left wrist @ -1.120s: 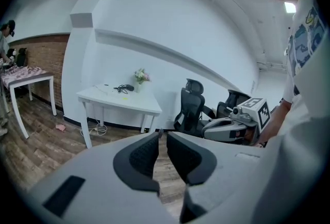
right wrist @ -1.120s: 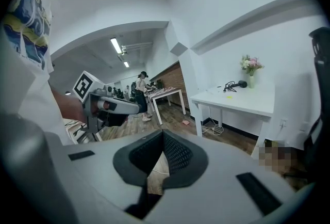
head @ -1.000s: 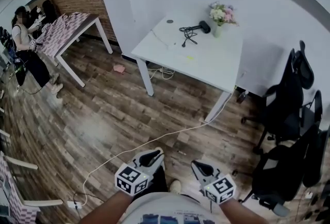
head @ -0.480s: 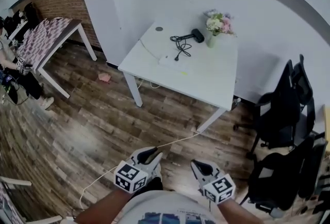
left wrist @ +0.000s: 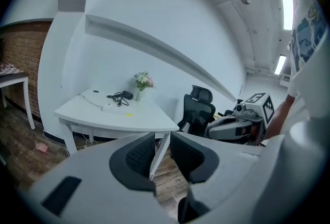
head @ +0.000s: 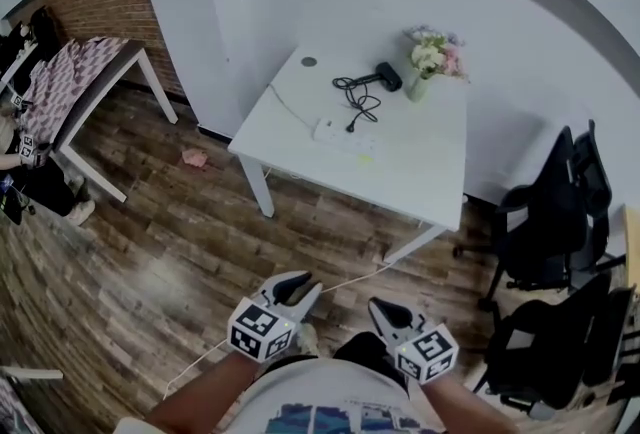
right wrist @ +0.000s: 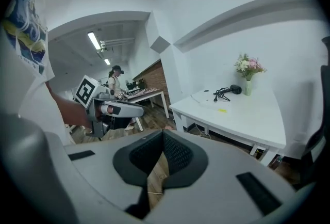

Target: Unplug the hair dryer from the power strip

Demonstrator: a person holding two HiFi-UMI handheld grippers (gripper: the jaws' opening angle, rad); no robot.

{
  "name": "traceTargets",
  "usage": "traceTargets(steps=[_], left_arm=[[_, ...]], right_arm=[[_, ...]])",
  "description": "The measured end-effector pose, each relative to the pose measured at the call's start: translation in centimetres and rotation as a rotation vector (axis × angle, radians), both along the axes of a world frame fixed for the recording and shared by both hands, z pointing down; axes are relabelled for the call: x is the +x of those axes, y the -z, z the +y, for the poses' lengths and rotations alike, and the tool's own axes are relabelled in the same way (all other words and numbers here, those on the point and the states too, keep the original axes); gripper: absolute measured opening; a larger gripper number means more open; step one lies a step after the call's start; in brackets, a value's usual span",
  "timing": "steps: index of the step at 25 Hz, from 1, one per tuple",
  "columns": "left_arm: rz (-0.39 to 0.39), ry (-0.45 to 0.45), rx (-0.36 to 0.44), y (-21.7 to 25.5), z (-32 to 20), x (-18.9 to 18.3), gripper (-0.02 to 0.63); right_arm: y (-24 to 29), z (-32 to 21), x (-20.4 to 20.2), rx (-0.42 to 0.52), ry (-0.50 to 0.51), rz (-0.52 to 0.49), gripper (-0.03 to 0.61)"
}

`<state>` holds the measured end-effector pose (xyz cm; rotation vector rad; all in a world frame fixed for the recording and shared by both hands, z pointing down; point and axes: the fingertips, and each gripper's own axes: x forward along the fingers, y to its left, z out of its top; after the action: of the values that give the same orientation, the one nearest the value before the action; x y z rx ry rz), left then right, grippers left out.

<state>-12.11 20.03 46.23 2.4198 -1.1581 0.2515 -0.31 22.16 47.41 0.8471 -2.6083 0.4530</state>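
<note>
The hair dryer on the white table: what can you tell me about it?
The hair dryer is small, black and looks like plastic. It lies near the far edge of the white table, close beside the vase of flowers; whether they touch I cannot tell. Its black cord lies in loose loops on the tabletop and runs to the white power strip, where it seems to be plugged in. Nothing holds it.
</note>
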Motion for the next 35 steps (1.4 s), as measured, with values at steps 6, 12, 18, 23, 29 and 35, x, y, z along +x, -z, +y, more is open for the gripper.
traceTargets(steps=[6, 12, 18, 23, 29, 35], left_arm=[[0.014, 0.035, 0.009, 0.2, -3.4, -1.9, 0.081], [0.004, 0.063, 0.001, -0.4, -8.8, -2.5, 0.081], [-0.024, 0.085, -0.025, -1.4, -15.1, -2.6, 0.081], [-0.052, 0.103, -0.049, -2.0, -21.0, -2.4, 0.081], [-0.087, 0.127, -0.085, -2.9, -26.9, -1.7, 0.081], [-0.129, 0.137, -0.099, -3.8, -32.5, -0.6, 0.081]], right_arm=[[-0.4, -3.9, -1.8, 0.021, 0.019, 0.014, 0.002], [-1.6, -9.5, -2.0, -0.01, 0.037, 0.036, 0.002], [-3.5, -16.7, -2.4, -0.02, 0.095, 0.039, 0.002], [-3.8, -23.0, -2.2, -0.018, 0.137, 0.05, 0.002], [-5.0, -29.1, -1.1, -0.042, 0.163, 0.066, 0.0], [-6.7, -35.0, -0.3, -0.051, 0.182, 0.075, 0.0]])
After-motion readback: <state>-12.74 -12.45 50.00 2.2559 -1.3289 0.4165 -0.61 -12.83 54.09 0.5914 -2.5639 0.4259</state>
